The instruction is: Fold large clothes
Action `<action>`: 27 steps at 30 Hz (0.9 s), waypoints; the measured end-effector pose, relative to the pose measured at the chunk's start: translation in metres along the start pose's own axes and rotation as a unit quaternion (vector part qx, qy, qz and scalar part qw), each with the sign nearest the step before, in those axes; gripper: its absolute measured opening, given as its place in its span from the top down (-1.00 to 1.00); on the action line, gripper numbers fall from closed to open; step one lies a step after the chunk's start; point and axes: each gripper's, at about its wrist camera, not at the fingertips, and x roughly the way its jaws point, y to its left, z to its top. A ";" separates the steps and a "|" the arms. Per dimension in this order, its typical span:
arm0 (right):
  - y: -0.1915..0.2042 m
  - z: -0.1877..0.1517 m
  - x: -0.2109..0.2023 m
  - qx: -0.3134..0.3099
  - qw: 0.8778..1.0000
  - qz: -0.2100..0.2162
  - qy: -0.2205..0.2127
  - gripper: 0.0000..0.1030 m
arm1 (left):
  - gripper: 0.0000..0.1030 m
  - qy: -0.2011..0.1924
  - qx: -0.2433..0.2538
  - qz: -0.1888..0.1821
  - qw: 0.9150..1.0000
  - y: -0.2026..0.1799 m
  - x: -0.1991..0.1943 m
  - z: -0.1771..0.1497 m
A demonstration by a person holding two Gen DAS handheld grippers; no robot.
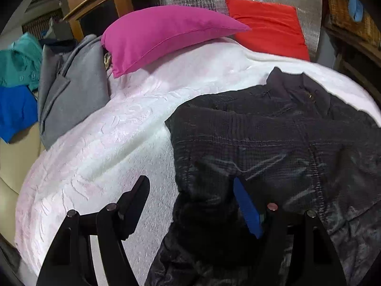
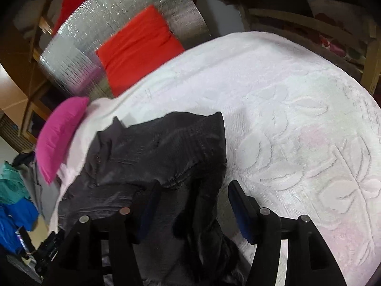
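The dark jacket (image 1: 273, 143) lies on the white blanket (image 1: 114, 143), filling the lower right of the left wrist view and the lower left of the right wrist view.

The left gripper (image 1: 190, 190) has its jaws wide apart. One finger sits over bare blanket and the other, with the blue pad, sits over the jacket's edge. The pads are not pinching anything. The right gripper (image 2: 193, 190) also has its jaws apart. A dark fold of jacket lies between its fingers, but the pads do not seem to press on it.

What could go wrong? If the right gripper closes on just a thin bit of cloth, the slippery jacket may slide out when lifted. If the left gripper closes where it is, it may grab blanket along with the jacket and drag both. The jacket is bunched near the bottom, so the fold could come out lumpy.

Only the left wrist view shows the jacket's collar and button at the upper right, and the gray cloth (image 1: 71, 90) at the left. Only the right wrist view shows the big empty stretch of blanket on the right, where a fold could go.
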 end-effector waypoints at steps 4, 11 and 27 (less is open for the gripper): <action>-0.001 -0.009 -0.009 -0.003 1.000 0.017 0.021 -0.22 | -0.52 0.017 -0.052 -0.064 0.996 0.028 -0.006 -0.003; -0.007 -0.026 0.003 -0.019 0.998 0.016 0.062 -0.21 | -0.54 0.092 -0.112 -0.173 0.974 0.040 0.023 -0.022; 0.021 -0.045 -0.033 -0.115 0.993 -0.017 0.026 0.20 | -0.29 0.064 -0.079 -0.130 0.986 0.042 -0.023 -0.034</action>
